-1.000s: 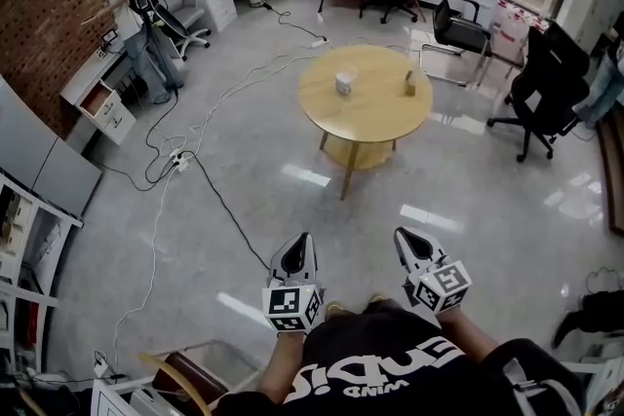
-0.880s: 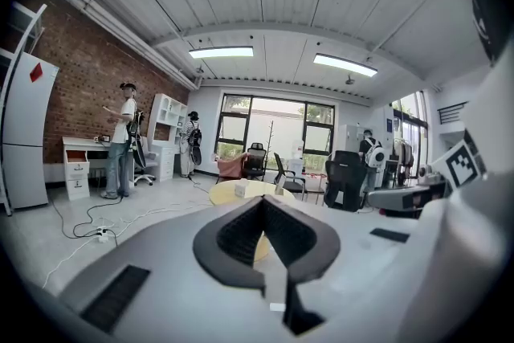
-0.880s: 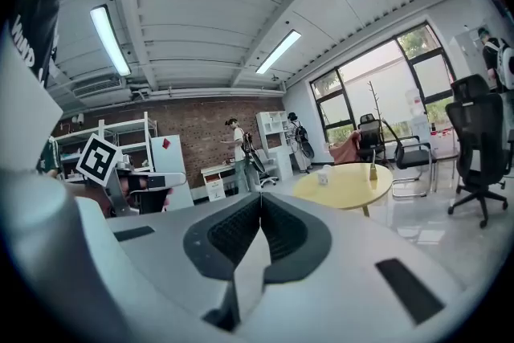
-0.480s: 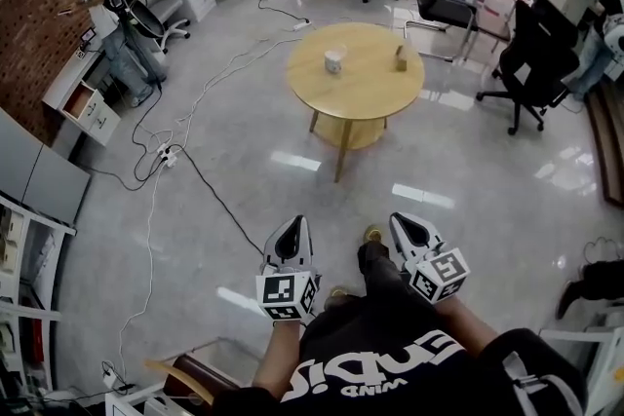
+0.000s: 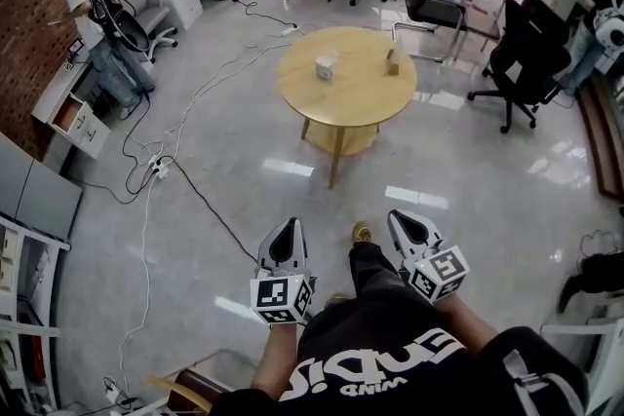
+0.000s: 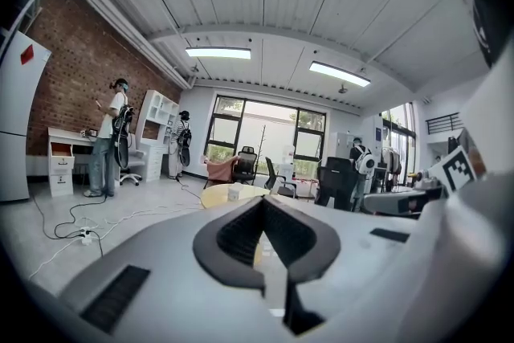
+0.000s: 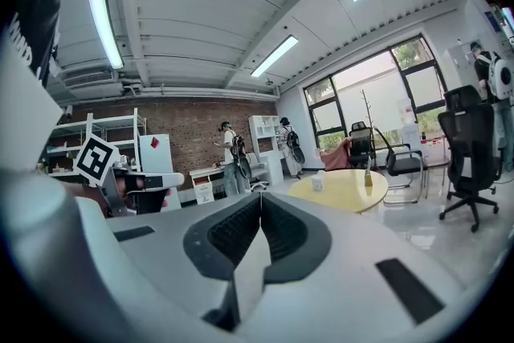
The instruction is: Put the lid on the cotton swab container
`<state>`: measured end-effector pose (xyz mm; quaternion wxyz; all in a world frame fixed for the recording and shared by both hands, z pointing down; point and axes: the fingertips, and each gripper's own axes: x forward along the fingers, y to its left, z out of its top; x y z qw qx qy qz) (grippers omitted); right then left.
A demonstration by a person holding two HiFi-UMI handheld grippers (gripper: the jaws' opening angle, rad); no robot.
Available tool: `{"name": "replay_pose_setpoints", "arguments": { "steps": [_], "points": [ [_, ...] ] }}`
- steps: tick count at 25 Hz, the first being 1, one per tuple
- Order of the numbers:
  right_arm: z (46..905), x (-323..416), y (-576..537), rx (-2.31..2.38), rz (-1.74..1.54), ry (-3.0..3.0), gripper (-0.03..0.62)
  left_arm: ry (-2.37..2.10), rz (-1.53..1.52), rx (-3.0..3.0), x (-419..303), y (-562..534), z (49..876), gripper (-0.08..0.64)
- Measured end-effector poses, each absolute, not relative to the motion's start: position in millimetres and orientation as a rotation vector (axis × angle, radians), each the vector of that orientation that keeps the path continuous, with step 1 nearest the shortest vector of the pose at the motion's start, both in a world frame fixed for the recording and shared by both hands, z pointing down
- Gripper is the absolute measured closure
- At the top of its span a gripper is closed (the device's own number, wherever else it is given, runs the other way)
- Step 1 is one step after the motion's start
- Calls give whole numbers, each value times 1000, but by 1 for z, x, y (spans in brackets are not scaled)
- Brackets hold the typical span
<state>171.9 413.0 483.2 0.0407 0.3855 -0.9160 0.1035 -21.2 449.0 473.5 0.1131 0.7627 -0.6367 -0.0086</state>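
A round yellow table (image 5: 346, 102) stands far ahead across the floor. On it are a small white container (image 5: 325, 66) and a small tan object (image 5: 393, 63); both are too far off to make out a lid. My left gripper (image 5: 291, 229) and right gripper (image 5: 403, 220) are held low in front of my body, both shut and empty, pointing toward the table. The left gripper view shows the left gripper (image 6: 263, 202) with the table (image 6: 217, 195) and container (image 6: 234, 193) beyond it. The right gripper (image 7: 261, 197) also faces the table (image 7: 341, 190) and container (image 7: 319, 183).
Black cables and a power strip (image 5: 156, 167) trail over the glossy floor at left. Office chairs (image 5: 522, 63) stand behind and right of the table. A person (image 5: 97, 24) stands by a white desk (image 5: 68, 107) at the brick wall. Shelving (image 5: 19, 307) lines my left.
I have stepped forward: one foot now shows between the grippers and the room has slid in the view. Both grippers moved along with me and stayed shut.
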Motion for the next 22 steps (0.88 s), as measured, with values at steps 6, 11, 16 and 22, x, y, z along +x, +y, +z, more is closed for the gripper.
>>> {"name": "replay_pose_setpoints", "arguments": {
  "steps": [6, 11, 16, 22],
  "points": [
    [488, 165, 396, 1171, 310, -2795, 589, -1860, -25, 2256, -26, 427, 473, 549],
    [491, 155, 375, 1172, 303, -2802, 589, -1861, -29, 2257, -37, 409, 476, 549],
    [494, 147, 350, 1167, 314, -2811, 589, -1854, -27, 2254, -40, 385, 479, 549],
    [491, 139, 307, 1156, 334, -2813, 589, -1853, -18, 2251, -46, 342, 471, 549]
  ]
}}
